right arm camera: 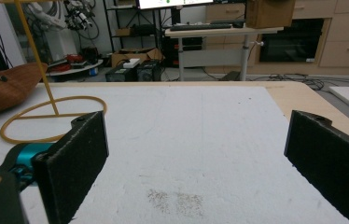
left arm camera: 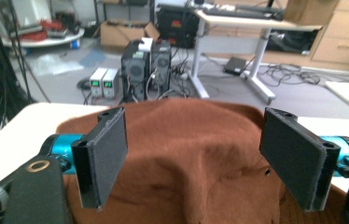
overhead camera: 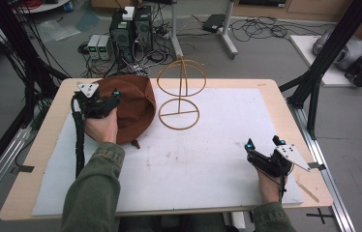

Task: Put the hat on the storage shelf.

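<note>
My left gripper (overhead camera: 113, 98) sits over the near-left part of the hat (overhead camera: 133, 104), jaws spread wide with nothing between the pads. In the left gripper view the two black pads (left arm camera: 109, 151) stand apart on either side of the brown cloth (left arm camera: 196, 158), which rises in a soft fold between them; I cannot tell whether either pad touches it. A small eyelet shows in the cloth near the right-hand pad. My left hand (overhead camera: 100, 128) lies against the hat's near edge.

My right gripper (overhead camera: 262, 146) rests low at the near-right of the mat (overhead camera: 208, 159), jaws wide too — bare white mat between them in the right gripper view (right arm camera: 196, 158), with a faint brownish stain just ahead.

No brand or label can be read anywhere; the small boxes on the floor (left arm camera: 102, 80) have lit displays, too small to make out.

The high view gives the whole layout: hat at the far left of the table (overhead camera: 266, 89), a wire stand (overhead camera: 180, 94) just beside it to the right, with a ring base flat on the mat and a hoop on an upright stem. The right gripper view catches the ring base (right arm camera: 53, 119), the stem and an edge of the hat at far left. The left gripper view looks past the hat to computer towers (left arm camera: 147, 67) and a desk (left arm camera: 252, 23) beyond the table.
</note>
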Demonstrator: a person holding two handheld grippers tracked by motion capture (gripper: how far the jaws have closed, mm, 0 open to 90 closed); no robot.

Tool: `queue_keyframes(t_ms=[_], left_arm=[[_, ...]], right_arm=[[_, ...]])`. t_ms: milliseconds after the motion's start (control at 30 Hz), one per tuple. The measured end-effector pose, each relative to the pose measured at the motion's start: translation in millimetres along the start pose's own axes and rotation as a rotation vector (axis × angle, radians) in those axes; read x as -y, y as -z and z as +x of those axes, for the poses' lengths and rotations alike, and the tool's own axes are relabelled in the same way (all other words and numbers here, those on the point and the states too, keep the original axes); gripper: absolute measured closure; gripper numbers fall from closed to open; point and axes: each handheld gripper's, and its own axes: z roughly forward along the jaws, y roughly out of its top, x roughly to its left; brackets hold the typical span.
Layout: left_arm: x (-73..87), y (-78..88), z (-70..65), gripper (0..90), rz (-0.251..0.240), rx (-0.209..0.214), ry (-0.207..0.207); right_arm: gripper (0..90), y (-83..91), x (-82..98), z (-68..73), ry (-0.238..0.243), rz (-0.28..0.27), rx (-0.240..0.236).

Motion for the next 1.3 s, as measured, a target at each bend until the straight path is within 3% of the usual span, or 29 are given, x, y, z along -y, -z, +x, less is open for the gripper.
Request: queue_keyframes(t_ms=[167, 267, 333, 467, 800, 1100, 1233, 1300], left_arm=[[8.6, -7.9, -7.6, 24.2, 0.042, -0.027, 0.013], [14.8, -8.2, -14.3, 25.9, 0.021, -0.081, -0.029], [18.6, -9.9, -15.6, 27.3, 0.014, -0.094, -0.027], [27.8, -19.1, -12.5, 27.4, 0.062, -0.088, 0.021], [45.0, -34.8, -18.6, 28.7, 0.144, -0.107, -0.001], [56.9, -48.5, -10.7, 30.6, 0.199, -0.076, 0.070], [58.1, -49.7, -10.8, 36.1, 0.204, -0.072, 0.063], [57.6, -49.6, -9.3, 43.8, 0.206, -0.065, 0.070]], right_arm=[[5.4, -0.9, 1.1, -2.9, -0.008, 0.010, 0.003], [5.4, -1.2, 1.4, -3.9, -0.007, 0.009, 0.005], [5.4, -1.5, 1.6, -4.2, -0.008, 0.012, 0.004], [5.4, -2.1, 1.9, -4.1, -0.006, 0.015, 0.002], [5.4, -3.7, 2.3, -4.6, -0.006, 0.020, 0.003], [5.4, -5.0, 2.8, -4.6, -0.005, 0.025, -0.002], [5.4, -5.7, 3.1, -4.1, -0.010, 0.028, -0.003], [5.4, -6.3, 3.2, -4.2, -0.001, 0.027, -0.003]])
